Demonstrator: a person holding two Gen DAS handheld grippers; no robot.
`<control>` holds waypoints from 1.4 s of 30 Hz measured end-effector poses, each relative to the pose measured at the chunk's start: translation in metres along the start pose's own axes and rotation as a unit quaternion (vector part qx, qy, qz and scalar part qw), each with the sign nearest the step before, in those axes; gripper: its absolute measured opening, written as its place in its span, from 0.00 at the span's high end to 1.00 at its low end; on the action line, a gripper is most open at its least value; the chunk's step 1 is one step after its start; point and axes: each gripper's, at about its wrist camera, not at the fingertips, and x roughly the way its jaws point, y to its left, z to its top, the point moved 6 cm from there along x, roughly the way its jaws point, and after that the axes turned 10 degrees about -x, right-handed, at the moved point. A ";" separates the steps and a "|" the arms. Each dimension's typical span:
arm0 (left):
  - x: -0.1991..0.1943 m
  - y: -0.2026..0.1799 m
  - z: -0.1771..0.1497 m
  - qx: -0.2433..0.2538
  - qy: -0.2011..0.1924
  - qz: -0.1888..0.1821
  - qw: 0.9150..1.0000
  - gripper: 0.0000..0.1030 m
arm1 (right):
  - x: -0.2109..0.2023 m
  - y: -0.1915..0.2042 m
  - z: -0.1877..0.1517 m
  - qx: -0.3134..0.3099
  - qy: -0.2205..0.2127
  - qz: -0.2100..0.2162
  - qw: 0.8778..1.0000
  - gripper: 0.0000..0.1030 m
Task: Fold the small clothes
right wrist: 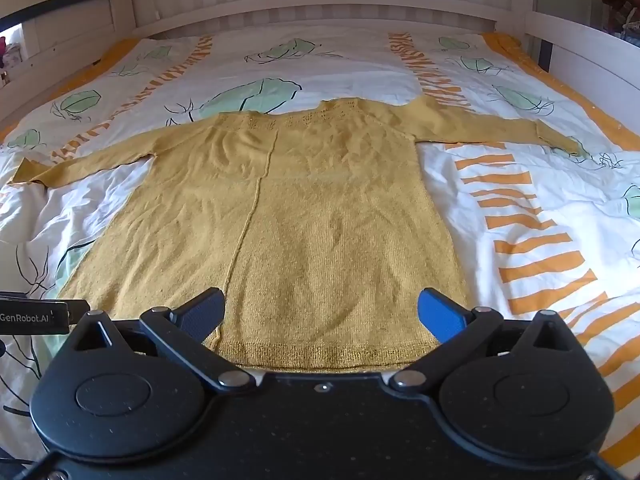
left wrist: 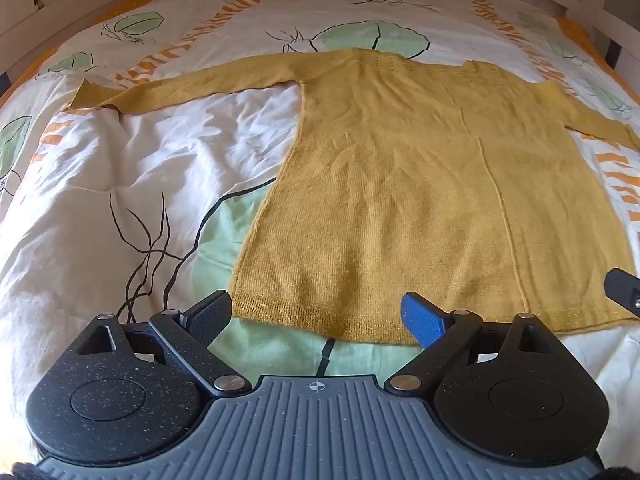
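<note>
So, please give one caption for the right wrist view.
Open right claw above the hem of a yellow sweater spread flat on a bed.

Mustard-yellow knitted sweater lies flat on the leaf-and-stripe printed duvet covering the bed, sleeves spread left and right. Hem nearest both cameras, neckline toward the white slatted headboard behind.

matt knitted sweater, crumpled cotton duvet

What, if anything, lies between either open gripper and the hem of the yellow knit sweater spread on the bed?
Nothing visible does. The left gripper and right gripper both stand open just short of the hem of the yellow knit sweater. Only bare patterned duvet lies around it, with no other object on it.
</note>
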 end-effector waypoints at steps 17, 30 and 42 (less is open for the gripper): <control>0.000 0.001 0.000 0.000 0.001 0.000 1.000 0.10 | 0.001 0.000 0.000 0.004 0.001 0.000 1.000 0.01; 0.003 0.001 -0.002 0.000 0.006 0.001 1.000 0.10 | 0.003 -0.001 -0.001 0.004 0.005 0.000 1.000 0.01; 0.007 -0.001 0.000 0.003 0.012 0.002 1.000 0.10 | 0.008 -0.001 -0.001 0.002 0.012 0.000 1.000 0.01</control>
